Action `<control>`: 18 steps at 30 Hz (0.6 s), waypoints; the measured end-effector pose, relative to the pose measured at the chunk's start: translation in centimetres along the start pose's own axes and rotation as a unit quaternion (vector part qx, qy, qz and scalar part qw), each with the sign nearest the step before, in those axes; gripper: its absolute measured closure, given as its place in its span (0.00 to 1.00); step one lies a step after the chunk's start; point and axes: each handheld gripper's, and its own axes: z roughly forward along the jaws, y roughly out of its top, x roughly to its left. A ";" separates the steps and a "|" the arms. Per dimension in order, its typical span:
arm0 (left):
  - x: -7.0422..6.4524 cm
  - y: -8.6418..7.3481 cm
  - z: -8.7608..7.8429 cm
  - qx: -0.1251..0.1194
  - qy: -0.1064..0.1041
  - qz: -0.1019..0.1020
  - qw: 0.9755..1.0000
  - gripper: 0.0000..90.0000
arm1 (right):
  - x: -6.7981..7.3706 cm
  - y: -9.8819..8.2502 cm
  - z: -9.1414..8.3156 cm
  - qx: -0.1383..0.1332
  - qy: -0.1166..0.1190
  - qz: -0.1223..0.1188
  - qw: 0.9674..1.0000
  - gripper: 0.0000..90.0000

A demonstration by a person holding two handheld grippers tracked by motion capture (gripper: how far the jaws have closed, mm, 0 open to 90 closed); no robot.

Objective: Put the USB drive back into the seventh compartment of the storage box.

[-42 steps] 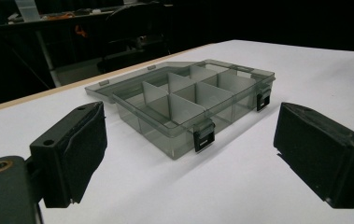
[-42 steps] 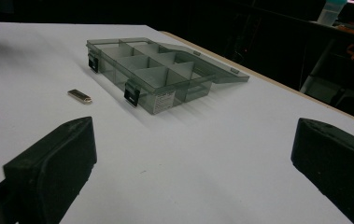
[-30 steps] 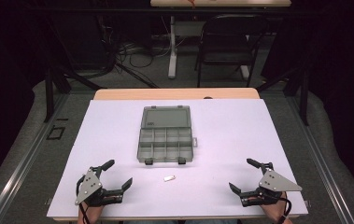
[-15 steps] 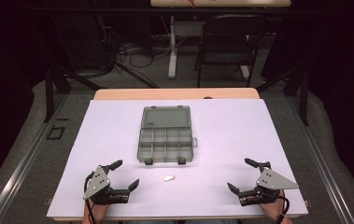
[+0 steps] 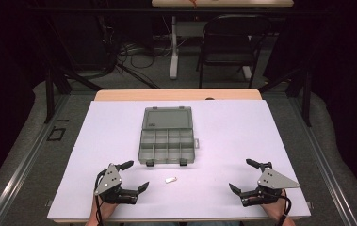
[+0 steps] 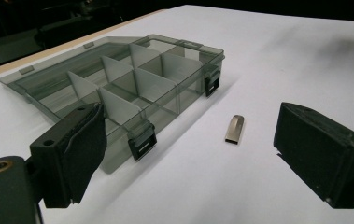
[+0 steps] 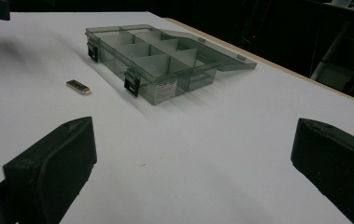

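The small metal piece (image 5: 170, 179) lay lengthwise left to right, just right of the nearer left gripper (image 5: 134, 176), whose jaws, like the right gripper's (image 5: 243, 174), stood apart and empty.

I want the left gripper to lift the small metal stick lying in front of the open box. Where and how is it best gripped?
Probably across its two long edges, coming straight down from above: the metal stick lies flat on the table, thin and narrow, clear of the compartment box. The left gripper is open, nothing between its jaws.
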 end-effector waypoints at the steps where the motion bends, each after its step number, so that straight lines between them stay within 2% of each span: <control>1: 0.0 0.1 0.1 0.002 -0.002 0.001 1.000 0.11 | 0.0 0.0 0.0 0.001 0.000 0.000 1.000 0.00; 10: -0.1 0.5 1.4 0.021 -0.030 0.011 0.999 0.11 | -0.2 -0.1 0.2 0.006 0.002 -0.006 1.000 0.00; 18: -0.3 0.9 2.4 0.036 -0.055 0.019 0.998 0.11 | -0.2 -0.1 0.2 0.007 0.003 -0.007 1.000 0.00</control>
